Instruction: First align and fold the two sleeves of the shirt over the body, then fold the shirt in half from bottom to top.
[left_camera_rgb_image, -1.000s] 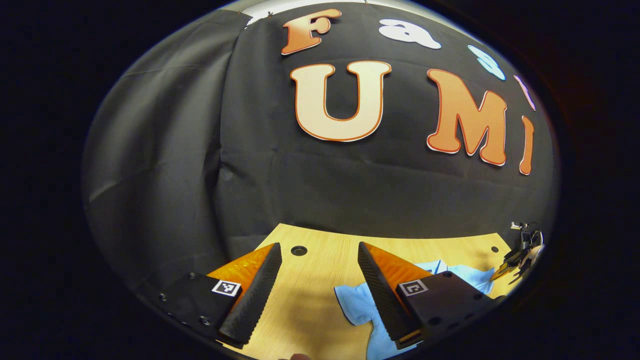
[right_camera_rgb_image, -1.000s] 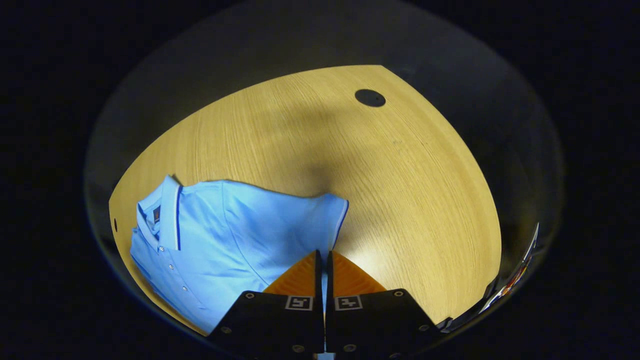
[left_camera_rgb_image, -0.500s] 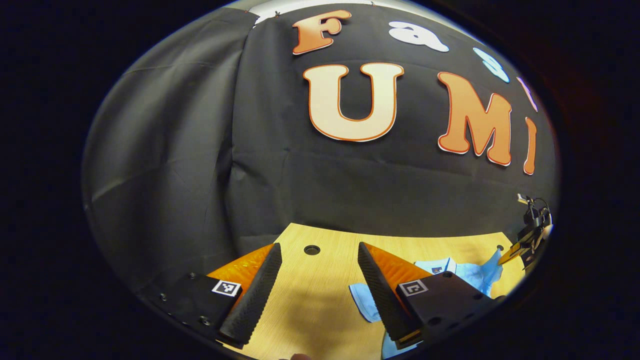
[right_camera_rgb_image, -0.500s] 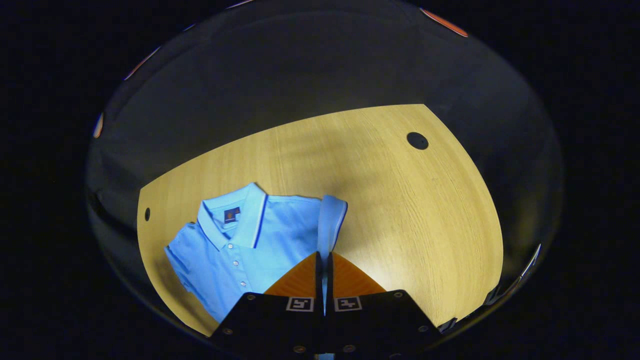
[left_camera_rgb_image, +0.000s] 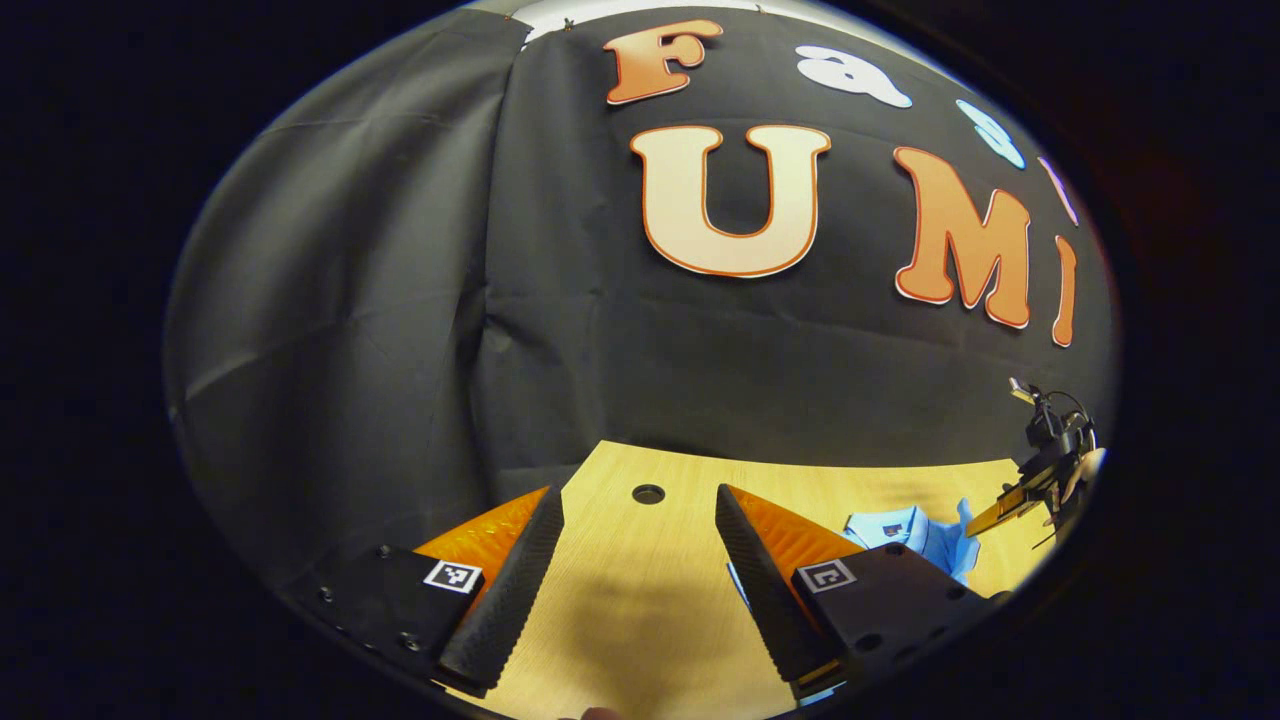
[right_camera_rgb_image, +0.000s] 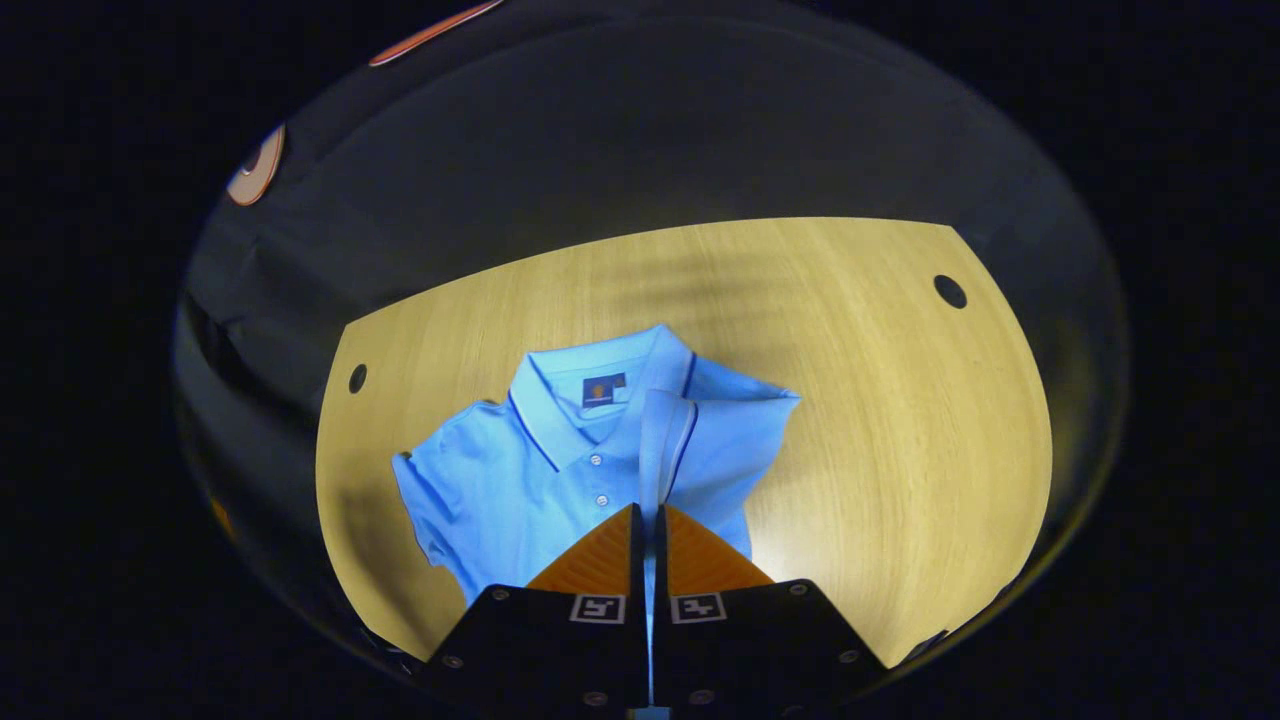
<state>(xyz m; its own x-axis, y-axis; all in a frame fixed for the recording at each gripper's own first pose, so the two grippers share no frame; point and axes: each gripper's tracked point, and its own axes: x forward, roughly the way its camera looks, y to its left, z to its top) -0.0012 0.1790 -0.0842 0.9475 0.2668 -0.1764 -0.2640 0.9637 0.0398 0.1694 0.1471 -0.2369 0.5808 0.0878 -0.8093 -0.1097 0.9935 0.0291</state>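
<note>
Moved: since the earlier frames the right gripper (right_camera_rgb_image: 648, 520) has carried its sleeve (right_camera_rgb_image: 662, 440) inward over the shirt (right_camera_rgb_image: 560, 470).
Right gripper: clamped on the sleeve.
Left gripper (left_camera_rgb_image: 640, 570): jaws wide apart, empty, above bare table (left_camera_rgb_image: 640, 620).
Shirt: flat mid-table, collar at the far end.
Progress: first sleeve mid-fold; other sleeve (right_camera_rgb_image: 420, 490) and bottom-to-top fold remain.

- Around the shirt (right_camera_rgb_image: 560, 470) we see bare table (right_camera_rgb_image: 880, 400) on its right side and beyond its collar (wood all the way to the edge).
- The right gripper (right_camera_rgb_image: 648, 520), clamped on the lifted sleeve (right_camera_rgb_image: 662, 440), stands over the shirt's front.
- Left of the shirt, the left gripper (left_camera_rgb_image: 640, 520) hangs spread over bare wood.
- Behind the shirt, the booth wall (left_camera_rgb_image: 400, 300) closes off the table's far edge.
</note>
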